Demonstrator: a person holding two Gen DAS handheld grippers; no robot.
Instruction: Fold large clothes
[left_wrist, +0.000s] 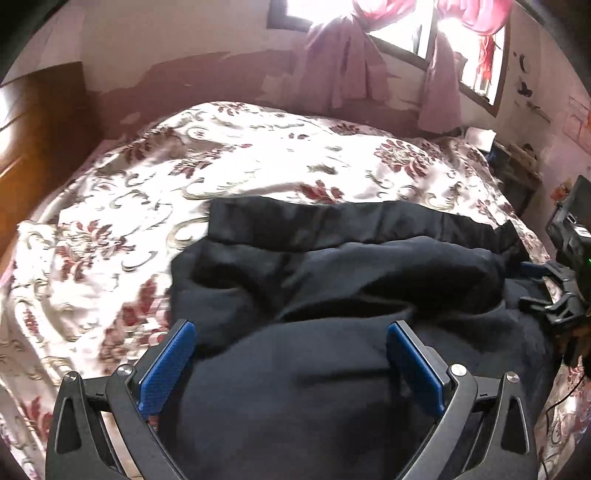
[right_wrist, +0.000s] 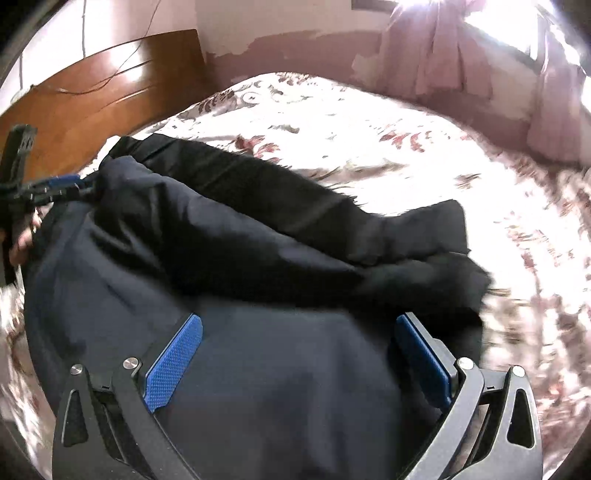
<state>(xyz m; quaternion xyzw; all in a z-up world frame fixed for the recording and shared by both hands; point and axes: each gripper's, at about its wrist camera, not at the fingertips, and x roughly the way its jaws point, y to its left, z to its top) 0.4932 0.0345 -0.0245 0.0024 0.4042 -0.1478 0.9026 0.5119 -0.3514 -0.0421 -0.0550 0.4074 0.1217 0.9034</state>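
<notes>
Dark navy garment (left_wrist: 332, 369) sits bunched on the near part of the bed, and it's a big heap of thick cloth, with a blacker, smoother layer (left_wrist: 351, 221) lying along its far edge. In the right wrist view that same garment (right_wrist: 258, 369) runs across the frame, a long black fold (right_wrist: 295, 206) draped over the top and ending in a ragged-looking tip at the right.

Left gripper (left_wrist: 291, 358) hangs over the near part of the heap, jaws spread wide, blue pads (left_wrist: 166, 369) on either side with only loose cloth seen between them; whether they touch the fabric is hard to say. Right gripper (right_wrist: 295, 354) matches it, jaws gaping wide above the navy cloth, nothing pinched between its blue pads (right_wrist: 173, 365).

Each camera catches the other tool. At the right edge of the left view the right gripper's black frame and blue tip reach the garment's side. At the left edge of the right view the left gripper (right_wrist: 62, 184) sits at the garment's corner, a hand (right_wrist: 22, 240) partly visible behind it.

Underneath it all, a floral bedspread (left_wrist: 147, 184) in cream and dark red covers the bed. Wooden headboard (right_wrist: 103, 92) stands off to the left, and pink curtains (left_wrist: 340, 62) hang beneath a bright window (left_wrist: 461, 55) on the far wall.
</notes>
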